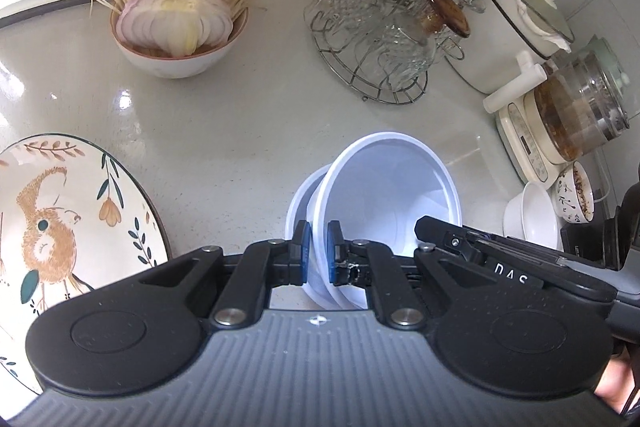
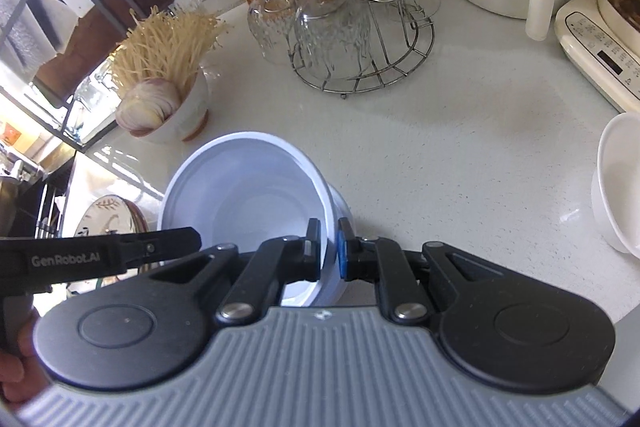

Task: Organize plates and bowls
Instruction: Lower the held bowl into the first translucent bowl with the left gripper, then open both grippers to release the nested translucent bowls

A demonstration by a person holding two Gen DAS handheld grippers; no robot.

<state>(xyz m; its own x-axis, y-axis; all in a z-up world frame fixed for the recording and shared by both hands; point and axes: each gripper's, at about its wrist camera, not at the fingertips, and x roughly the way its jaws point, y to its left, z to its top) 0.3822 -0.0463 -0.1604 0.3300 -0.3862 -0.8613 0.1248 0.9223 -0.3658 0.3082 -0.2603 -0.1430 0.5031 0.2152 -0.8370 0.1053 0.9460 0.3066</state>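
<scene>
A pale speckled kitchen counter [image 2: 460, 155] carries 2 nested white bowls [image 1: 384, 195], tilted, in front of the wire glass rack [image 1: 372, 75]. The left gripper [image 1: 316, 251] pinches their left rim and the right gripper [image 2: 329, 247] pinches their right rim. A bird-painted plate [image 1: 80, 211] lies left of the bowls.

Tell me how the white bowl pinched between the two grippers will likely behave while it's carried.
The white bowl looks thin-walled and glossy, so it is probably light and may slip. The left gripper and right gripper each pinch only its rim, so it could flex or pivot. It sits tilted in a second bowl, which might lift along or drop free.
</scene>
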